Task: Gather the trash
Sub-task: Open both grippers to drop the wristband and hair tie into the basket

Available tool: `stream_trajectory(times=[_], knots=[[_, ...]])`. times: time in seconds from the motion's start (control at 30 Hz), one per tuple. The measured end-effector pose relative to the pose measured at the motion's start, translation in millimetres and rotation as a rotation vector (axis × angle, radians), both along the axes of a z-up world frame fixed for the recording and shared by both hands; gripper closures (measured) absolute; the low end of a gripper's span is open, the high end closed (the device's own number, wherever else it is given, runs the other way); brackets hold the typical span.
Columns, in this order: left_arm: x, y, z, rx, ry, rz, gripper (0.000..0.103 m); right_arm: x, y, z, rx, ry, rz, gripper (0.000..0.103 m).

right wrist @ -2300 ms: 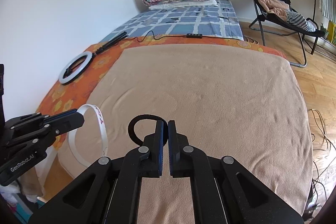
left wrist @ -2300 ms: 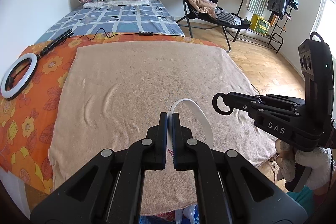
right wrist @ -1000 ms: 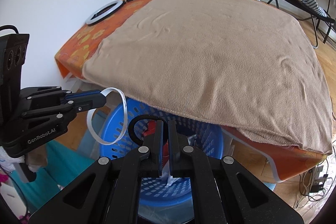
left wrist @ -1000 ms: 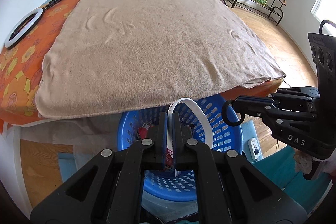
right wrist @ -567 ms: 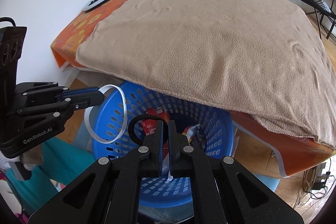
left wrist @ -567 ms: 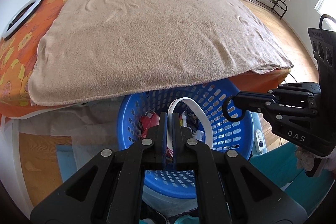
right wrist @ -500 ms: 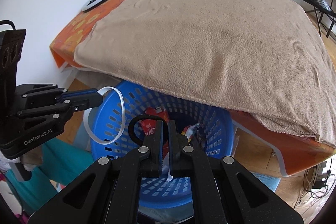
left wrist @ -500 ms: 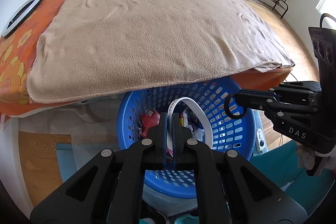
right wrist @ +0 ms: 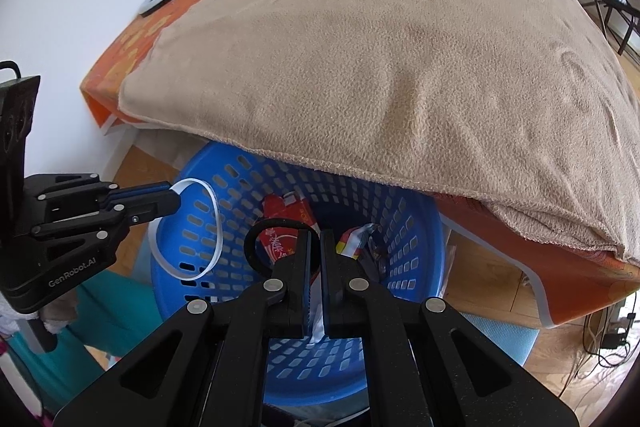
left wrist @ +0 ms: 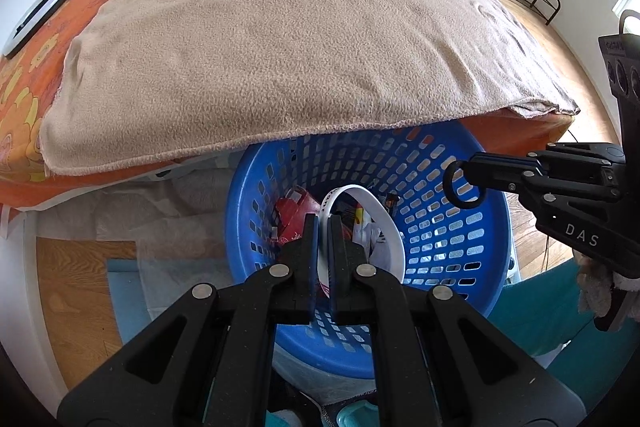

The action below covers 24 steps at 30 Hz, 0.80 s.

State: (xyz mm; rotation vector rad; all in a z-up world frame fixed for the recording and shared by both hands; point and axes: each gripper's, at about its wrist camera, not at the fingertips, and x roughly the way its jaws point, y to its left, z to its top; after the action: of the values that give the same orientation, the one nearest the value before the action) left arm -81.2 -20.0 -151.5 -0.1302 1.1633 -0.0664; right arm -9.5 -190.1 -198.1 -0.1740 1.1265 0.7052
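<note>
Over the near half of the blue basket (left wrist: pixel 472 291) both grippers hang, each carrying a loop. The left gripper (left wrist: pixel 323 227) has its jaws drawn in to a narrow slot, pinching the white band (left wrist: pixel 384 223) edge-on; the loop arches forward and to the right of the fingertips, above the wrappers (left wrist: pixel 296 215) lying on the basket floor. In the right wrist view that same band (right wrist: pixel 188 231) hangs off the left fingertips just inside the basket's left rim (right wrist: pixel 160 267), so letting go should drop it inside, though close to the wall.

The right gripper (right wrist: pixel 315 239) is likewise nearly shut, clamped on the black ring (right wrist: pixel 260 239), which curls out to the left of its fingers and sits over the red packet (right wrist: pixel 280 223) near the basket's middle. Seen from the left wrist, the ring (left wrist: pixel 460 183) hangs from the right fingertips well inside the right rim. It looks the better centred of the two loops.

Beyond the grippers, the far rim of the basket is tucked under the overhanging edge of the beige blanket (left wrist: pixel 304 27), which covers the bed; an orange sheet (right wrist: pixel 560 267) shows beneath that edge.
</note>
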Motion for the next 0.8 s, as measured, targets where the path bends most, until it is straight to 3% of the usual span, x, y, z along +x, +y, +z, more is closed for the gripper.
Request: stream_trajectory(times=[0.2,0.27,0.3,0.37,0.43,0.53,0.67,0.8], knots=[[1,1,-4,0.006,0.019,0.005,0.101,2,1,-2,-0.006,0.007,0.001,0.100],[2,1,-5,0.010,0.021,0.007,0.094,2,3,-2,-0.011,0.006,0.002,0.099],[2,1,-5,0.011,0.021,0.010,0.090,2,3,-2,-0.011,0.007,0.003,0.095],[1,2,-4,0.015,0.015,0.018,0.069,2,5,-2,-0.011,0.006,0.001,0.085],[1,3,-1,0.021,0.001,0.025,0.058,2,5,-1,-0.009,-0.002,-0.003,0.068],[1,4,2,0.030,-0.009,0.030,0.056,2,4,5,-0.002,-0.022,-0.012,0.057],[2,5,5,0.029,-0.019,0.043,0.045,3,3,13,-0.004,-0.052,-0.025,0.054],[3,5,10,0.032,-0.026,0.052,0.044,5,0,22,0.011,-0.076,-0.040,0.046]])
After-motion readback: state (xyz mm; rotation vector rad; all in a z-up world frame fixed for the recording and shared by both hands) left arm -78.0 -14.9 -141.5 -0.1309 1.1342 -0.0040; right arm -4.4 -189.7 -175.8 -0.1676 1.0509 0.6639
